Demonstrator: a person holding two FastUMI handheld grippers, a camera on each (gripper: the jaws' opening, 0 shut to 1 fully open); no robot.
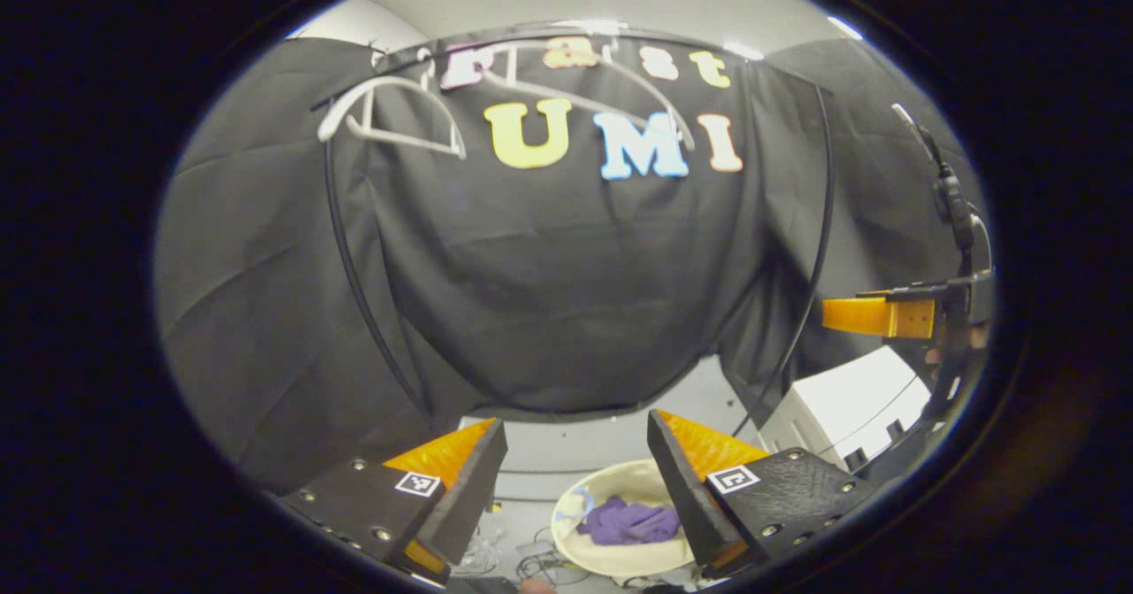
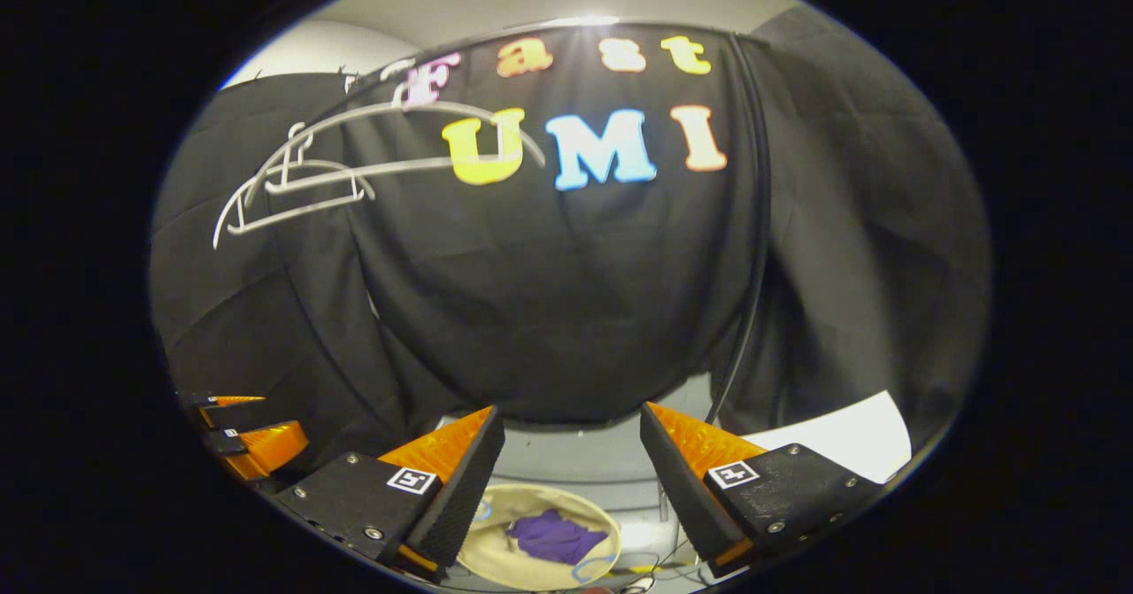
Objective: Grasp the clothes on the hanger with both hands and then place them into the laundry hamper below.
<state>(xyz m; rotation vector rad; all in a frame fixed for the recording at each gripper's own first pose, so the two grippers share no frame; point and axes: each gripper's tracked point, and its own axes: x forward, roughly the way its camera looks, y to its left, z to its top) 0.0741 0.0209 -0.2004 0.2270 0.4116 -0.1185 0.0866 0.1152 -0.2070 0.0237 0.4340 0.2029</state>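
A purple garment (image 1: pixel 630 520) lies crumpled inside the cream round laundry hamper (image 1: pixel 611 560) on the floor; in the right gripper view the garment (image 2: pixel 556 536) rests in the hamper (image 2: pixel 496 559) too. Bare white hangers (image 1: pixel 389 116) hang from the rail, seen also as hangers (image 2: pixel 292 182) at upper left. My left gripper (image 1: pixel 574 461) is open above the hamper, nothing between its fingers. My right gripper (image 2: pixel 571 457) is open too, high over the hamper. The right gripper (image 1: pixel 885 315) shows at the far right of the left gripper view; the left gripper (image 2: pixel 248 439) shows at the lower left of the right one.
A curved black rack frame (image 1: pixel 354 275) stands before the cloth wall. A white box (image 1: pixel 850 408) sits at the right of the hamper, also seen as a white box (image 2: pixel 841 435). Loose cables (image 1: pixel 522 563) lie on the floor beside the hamper.
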